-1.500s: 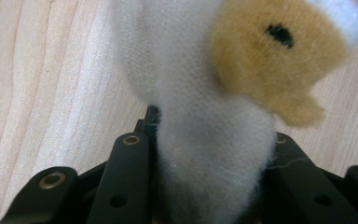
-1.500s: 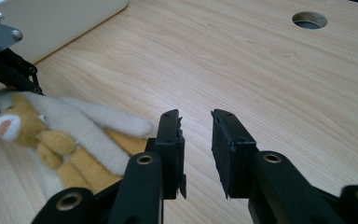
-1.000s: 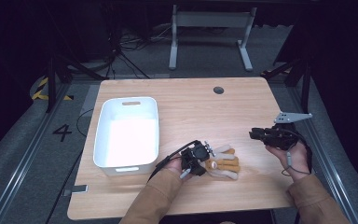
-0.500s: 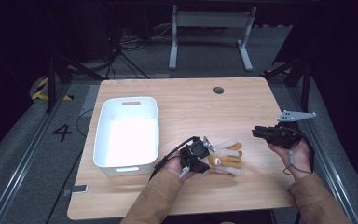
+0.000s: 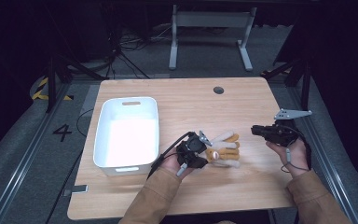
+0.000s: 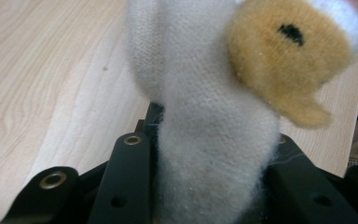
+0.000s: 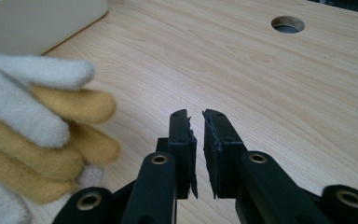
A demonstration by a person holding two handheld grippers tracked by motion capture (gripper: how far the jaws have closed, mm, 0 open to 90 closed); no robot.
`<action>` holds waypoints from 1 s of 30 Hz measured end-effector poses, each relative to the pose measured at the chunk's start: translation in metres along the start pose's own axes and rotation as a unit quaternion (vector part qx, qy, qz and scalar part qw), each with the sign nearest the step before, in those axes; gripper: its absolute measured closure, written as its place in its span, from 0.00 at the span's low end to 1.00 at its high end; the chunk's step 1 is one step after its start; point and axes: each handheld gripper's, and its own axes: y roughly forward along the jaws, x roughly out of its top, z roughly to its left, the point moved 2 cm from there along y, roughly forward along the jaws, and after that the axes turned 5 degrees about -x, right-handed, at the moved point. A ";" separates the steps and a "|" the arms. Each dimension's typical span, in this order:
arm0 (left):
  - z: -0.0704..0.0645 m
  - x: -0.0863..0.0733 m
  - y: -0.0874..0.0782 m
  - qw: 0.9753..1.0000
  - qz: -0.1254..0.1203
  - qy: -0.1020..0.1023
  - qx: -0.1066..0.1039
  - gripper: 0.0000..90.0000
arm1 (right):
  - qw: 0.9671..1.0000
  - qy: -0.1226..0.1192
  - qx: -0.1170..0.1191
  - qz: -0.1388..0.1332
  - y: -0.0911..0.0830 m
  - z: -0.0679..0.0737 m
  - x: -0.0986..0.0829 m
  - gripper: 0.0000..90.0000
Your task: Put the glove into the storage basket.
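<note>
— What lay on the tabletop (image 5: 242,98), left to right?

— A white bin (image 5: 127,133) stood empty at the left. Just right of it, the left gripper (image 5: 200,149) had its jaws clamped on the cuff of fuzzy white-and-tan gloves (image 5: 223,150). Further right, the right gripper (image 5: 257,130) hovered, jaws nearly closed on nothing.

— And the lift?

— Probably best kept firm at the cuff, raised high enough that the fingers cleared the bin's rim.

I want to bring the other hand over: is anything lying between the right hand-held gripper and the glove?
No. In the high view, only bare table separates the right hand-held gripper from the glove.
</note>
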 end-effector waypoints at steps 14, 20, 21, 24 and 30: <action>0.008 -0.010 -0.035 0.998 -0.003 -0.050 0.038 0.76 | 1.000 -0.008 -0.002 0.017 0.031 -0.010 0.008 0.91; 0.016 -0.007 -0.047 0.995 0.009 -0.087 0.044 0.76 | 1.000 -0.011 0.003 0.021 0.037 -0.009 0.010 0.91; 0.017 -0.006 -0.049 0.995 0.012 -0.089 0.046 0.76 | 1.000 -0.012 0.003 0.023 0.037 -0.009 0.009 0.91; 0.020 -0.002 -0.056 0.994 0.012 -0.094 0.053 0.76 | 1.000 -0.008 0.002 0.021 0.035 -0.009 0.009 0.91; 0.026 0.004 -0.065 0.993 0.015 -0.104 0.050 0.76 | 1.000 -0.005 0.001 0.022 0.033 -0.011 0.007 0.92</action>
